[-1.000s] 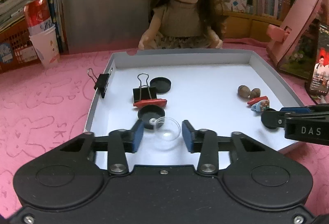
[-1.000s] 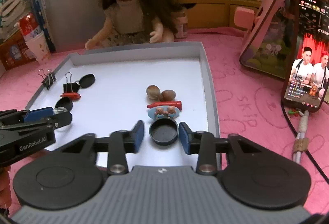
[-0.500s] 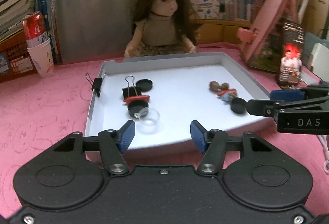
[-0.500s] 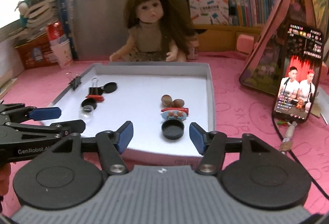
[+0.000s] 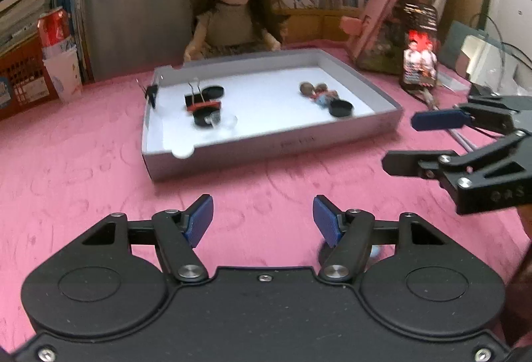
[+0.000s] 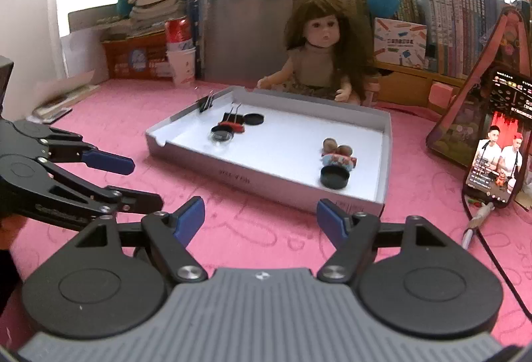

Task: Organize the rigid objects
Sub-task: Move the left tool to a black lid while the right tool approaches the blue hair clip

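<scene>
We're hovering both grippers over the pink tablecloth (image 5: 83, 162), short of the tray (image 5: 272, 142). Left gripper (image 5: 262, 222) and right gripper (image 6: 261, 219) have just been opening, nothing between them. Black cap (image 6: 334, 177) and clear cap (image 5: 229, 121) are sitting inside, so looks like we're wrapping up.

The left gripper (image 5: 262, 222) has a black body with two big round bumps, shiny silver screws and blue pads (image 5: 199, 220). The right gripper (image 6: 259, 219) looks much the same — but its top is grey with ridges, and white letters run along its side.
</scene>
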Action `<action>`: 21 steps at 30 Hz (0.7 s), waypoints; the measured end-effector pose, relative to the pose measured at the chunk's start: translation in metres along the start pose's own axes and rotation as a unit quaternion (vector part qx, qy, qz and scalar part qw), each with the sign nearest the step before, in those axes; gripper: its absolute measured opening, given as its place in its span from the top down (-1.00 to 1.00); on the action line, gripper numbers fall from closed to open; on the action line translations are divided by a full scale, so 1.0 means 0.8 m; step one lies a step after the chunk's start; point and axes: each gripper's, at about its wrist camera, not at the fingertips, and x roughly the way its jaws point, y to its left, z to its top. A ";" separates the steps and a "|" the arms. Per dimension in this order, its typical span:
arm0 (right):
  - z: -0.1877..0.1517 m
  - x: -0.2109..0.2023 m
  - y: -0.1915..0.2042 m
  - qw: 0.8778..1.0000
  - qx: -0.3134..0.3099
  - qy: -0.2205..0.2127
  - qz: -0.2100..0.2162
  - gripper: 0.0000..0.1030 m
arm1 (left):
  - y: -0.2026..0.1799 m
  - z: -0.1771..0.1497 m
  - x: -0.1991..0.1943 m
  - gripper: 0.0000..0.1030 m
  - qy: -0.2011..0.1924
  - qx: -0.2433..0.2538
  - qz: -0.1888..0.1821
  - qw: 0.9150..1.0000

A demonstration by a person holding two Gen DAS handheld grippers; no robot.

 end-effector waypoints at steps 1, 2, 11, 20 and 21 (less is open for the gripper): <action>-0.002 -0.001 0.000 1.000 -0.001 0.001 -0.001 -0.63 | -0.001 -0.005 -0.004 -0.25 0.003 -0.001 -0.007 1.000; -0.004 -0.002 0.000 1.000 0.000 0.002 -0.003 -0.63 | -0.004 -0.010 -0.009 -0.24 0.007 0.002 -0.018 1.000; -0.006 -0.004 -0.010 0.999 0.028 -0.002 -0.018 -0.63 | -0.036 -0.030 -0.018 0.08 0.026 0.039 -0.068 0.997; -0.011 0.000 -0.005 1.000 0.026 0.005 -0.012 -0.63 | -0.042 -0.030 -0.003 0.43 0.024 0.041 -0.047 0.998; -0.012 0.000 -0.004 1.000 0.026 0.006 -0.010 -0.63 | -0.041 -0.030 -0.003 0.43 0.024 0.040 -0.046 0.998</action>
